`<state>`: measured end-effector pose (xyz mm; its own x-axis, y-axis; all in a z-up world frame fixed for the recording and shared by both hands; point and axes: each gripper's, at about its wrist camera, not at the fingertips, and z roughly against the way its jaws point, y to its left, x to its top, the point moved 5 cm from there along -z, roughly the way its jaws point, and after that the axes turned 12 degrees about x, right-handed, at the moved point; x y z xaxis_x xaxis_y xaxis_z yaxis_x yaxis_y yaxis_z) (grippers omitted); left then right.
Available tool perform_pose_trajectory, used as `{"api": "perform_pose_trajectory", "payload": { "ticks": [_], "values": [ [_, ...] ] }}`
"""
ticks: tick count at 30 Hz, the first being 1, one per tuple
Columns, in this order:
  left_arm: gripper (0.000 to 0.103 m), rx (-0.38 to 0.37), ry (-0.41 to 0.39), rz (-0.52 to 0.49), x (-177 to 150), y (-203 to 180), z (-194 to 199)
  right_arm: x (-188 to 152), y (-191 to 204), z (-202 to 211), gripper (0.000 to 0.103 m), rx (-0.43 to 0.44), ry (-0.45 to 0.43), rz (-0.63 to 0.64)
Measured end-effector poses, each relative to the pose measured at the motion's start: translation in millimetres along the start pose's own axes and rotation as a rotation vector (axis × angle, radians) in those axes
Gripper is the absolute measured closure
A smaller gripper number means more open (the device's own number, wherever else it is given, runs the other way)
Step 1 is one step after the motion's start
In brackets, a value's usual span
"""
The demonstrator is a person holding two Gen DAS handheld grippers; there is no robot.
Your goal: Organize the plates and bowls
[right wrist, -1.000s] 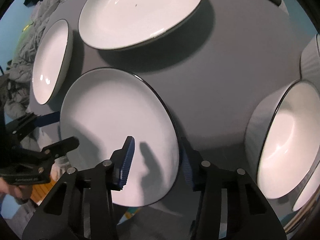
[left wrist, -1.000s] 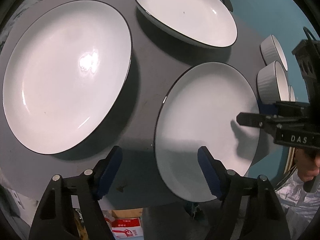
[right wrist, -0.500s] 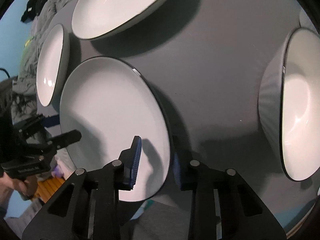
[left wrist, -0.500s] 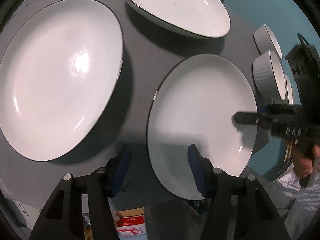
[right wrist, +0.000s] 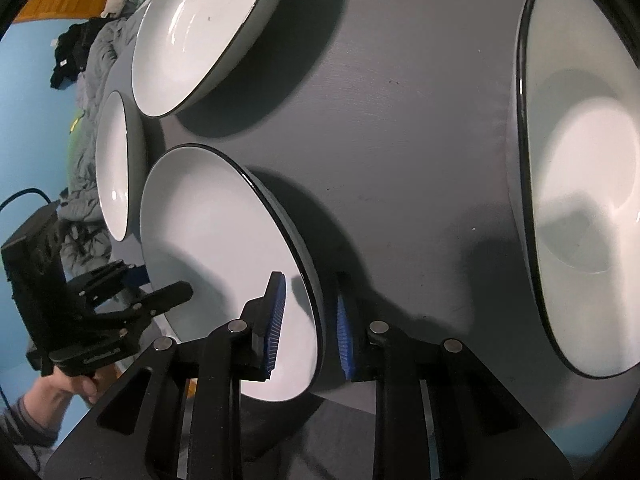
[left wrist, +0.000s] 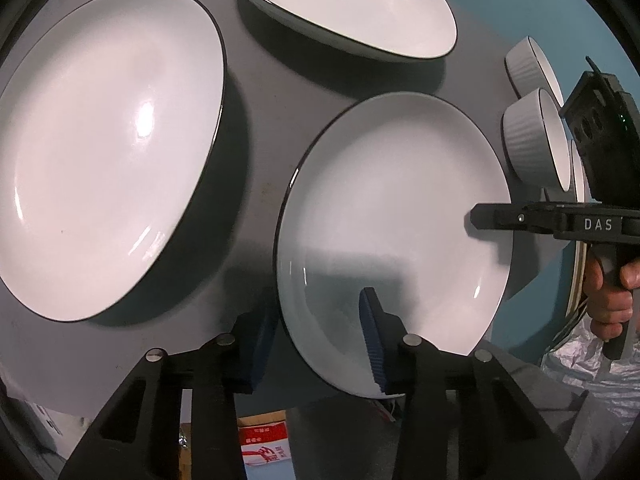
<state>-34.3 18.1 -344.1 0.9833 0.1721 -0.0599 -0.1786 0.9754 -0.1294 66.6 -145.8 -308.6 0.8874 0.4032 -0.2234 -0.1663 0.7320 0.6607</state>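
Observation:
A small white plate (left wrist: 392,216) (right wrist: 216,240) with a dark rim lies near the front edge of the grey table (left wrist: 260,120). My left gripper (left wrist: 316,340) straddles its near-left rim, one pad under the edge and one over the white face. Its jaws are closing and a gap still shows. My right gripper (right wrist: 310,326) straddles the opposite rim, its jaws also closing, with a sliver of plate showing beside the inner pad. Each gripper appears in the other's view, the right gripper (left wrist: 480,216) and the left gripper (right wrist: 156,280).
A large white plate (left wrist: 108,152) (right wrist: 118,168) lies at the left and a deep plate (left wrist: 348,4) (right wrist: 200,32) at the back. Ribbed white bowls (left wrist: 532,136) stand at the right; one bowl (right wrist: 580,168) is close to my right gripper. Boxes (left wrist: 260,436) lie on the floor below.
Both pairs of jaws have narrowed around the small plate's rim. The right gripper has rolled and slid a little along the rim. The plate has stayed on the table.

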Motion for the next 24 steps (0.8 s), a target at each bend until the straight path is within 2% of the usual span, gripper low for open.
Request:
{"api": "perform_pose_trajectory", "payload": {
  "ticks": [5, 7, 9, 13, 18, 24],
  "values": [
    [0.07, -0.011, 0.017, 0.024, 4, 5, -2, 2, 16, -13, 0.081, -0.049, 0.032, 0.049],
    [0.074, -0.016, 0.026, 0.025, 7, 7, -2, 4, 21, -15, 0.084, -0.062, 0.033, 0.095],
    [0.075, -0.02, 0.042, 0.036, 10, 9, -2, 5, 25, -17, 0.085, -0.092, 0.039, 0.125],
    [0.078, -0.028, 0.05, 0.048, 9, 14, -2, 3, 26, -18, 0.087, -0.093, 0.04, 0.141],
    [0.079, -0.024, 0.076, 0.078, 12, 17, -2, 0, 24, -17, 0.089, -0.097, 0.01, 0.116],
    [0.08, -0.022, 0.1, 0.108, 10, 22, -1, 1, 24, -15, 0.089, -0.093, 0.033, 0.093]
  ]
}}
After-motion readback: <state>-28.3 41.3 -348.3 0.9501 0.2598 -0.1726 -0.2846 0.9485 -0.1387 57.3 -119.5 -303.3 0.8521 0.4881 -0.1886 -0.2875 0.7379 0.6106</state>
